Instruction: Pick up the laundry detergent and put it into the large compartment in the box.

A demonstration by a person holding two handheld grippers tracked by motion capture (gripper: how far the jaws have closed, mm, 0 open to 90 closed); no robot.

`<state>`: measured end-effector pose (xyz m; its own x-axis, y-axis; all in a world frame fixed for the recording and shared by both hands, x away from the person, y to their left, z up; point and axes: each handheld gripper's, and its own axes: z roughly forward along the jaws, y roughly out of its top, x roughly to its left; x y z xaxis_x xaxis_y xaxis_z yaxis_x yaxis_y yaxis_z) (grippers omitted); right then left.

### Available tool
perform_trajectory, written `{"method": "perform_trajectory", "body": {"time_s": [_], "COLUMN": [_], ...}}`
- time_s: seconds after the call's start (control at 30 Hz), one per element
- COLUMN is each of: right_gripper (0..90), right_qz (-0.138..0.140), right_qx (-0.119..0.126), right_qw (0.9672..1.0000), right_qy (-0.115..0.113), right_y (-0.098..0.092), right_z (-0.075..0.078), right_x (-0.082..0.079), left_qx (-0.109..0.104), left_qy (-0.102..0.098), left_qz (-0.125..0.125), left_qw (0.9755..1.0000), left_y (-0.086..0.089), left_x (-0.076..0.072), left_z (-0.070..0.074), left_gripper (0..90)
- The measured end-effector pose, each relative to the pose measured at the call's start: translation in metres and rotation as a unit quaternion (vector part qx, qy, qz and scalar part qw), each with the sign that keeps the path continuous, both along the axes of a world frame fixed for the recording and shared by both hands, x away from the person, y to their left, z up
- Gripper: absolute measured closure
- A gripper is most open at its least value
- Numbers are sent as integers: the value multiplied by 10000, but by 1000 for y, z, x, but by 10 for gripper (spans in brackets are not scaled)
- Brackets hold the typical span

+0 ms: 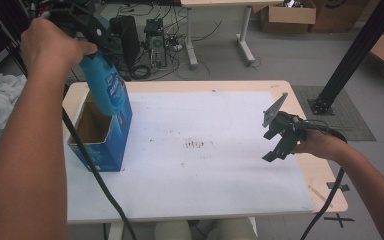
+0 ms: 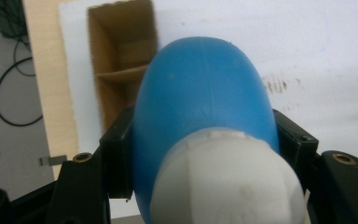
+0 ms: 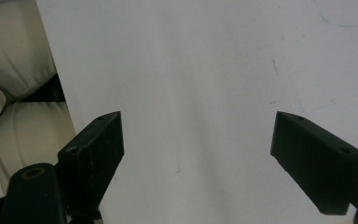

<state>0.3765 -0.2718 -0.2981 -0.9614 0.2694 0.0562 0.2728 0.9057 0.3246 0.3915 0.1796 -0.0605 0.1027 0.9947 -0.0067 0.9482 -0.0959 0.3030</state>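
Worktop: white sheet [image 1: 205, 165] covered the wooden table.
Box: open blue cardboard box [image 1: 111, 145] at left edge.
Left gripper [image 2: 205, 140]: pinched blue plastic bottle [image 2: 200, 102] above box.
Right gripper [image 3: 198, 154]: spread, empty, near right edge.

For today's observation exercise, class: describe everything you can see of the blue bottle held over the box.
The blue bottle looks like smooth plastic with a seam down its side, a white cap and pale print on its body. The left gripper is shut on it near the cap end, a black jaw pressing each side. It hangs cap up, tilted, its bottom end at the open top of the blue cardboard box on the table's left. Whether it touches the box cannot be told.
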Motion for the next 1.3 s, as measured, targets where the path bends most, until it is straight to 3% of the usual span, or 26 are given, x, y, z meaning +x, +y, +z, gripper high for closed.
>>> {"method": "perform_trajectory", "body": {"time_s": [0.03, 0.2, 0.47, 0.8, 0.9, 1.03, 1.3], "right_gripper": [172, 173, 174, 174, 174, 174, 175], "right_qz": [32, -4, -72, -86, -112, -135, -184], "right_qx": [6, -2, -8, -19, -4, -55, -69], "right_qw": [10000, 10000, 10000, 10000, 9999, 9999, 9998], "right_qy": [-9, 4, 13, 1, 5, 43, 84], "right_y": [0, -2, -6, -7, -8, -8, -11], "right_z": [0, -1, -1, -2, -3, -6, -10], "right_x": [1, 2, 4, 4, 3, 3, 3], "left_qx": [37, 182, 231, 281, 388, 360, 358], "left_qy": [-26, -96, -23, 70, 135, 150, 308], "left_qz": [155, 446, 540, 583, 517, 495, 450], "left_qw": [9999, 9988, 9983, 9979, 9978, 9980, 9979], "left_y": [8, 26, 40, 48, 47, 49, 56], "left_x": [1, 3, 7, 11, 14, 17, 19], "left_z": [-3, -14, -34, -74, -95, -123, -163], "left_gripper": [380, 381, 381, 381, 381, 381, 381]}}
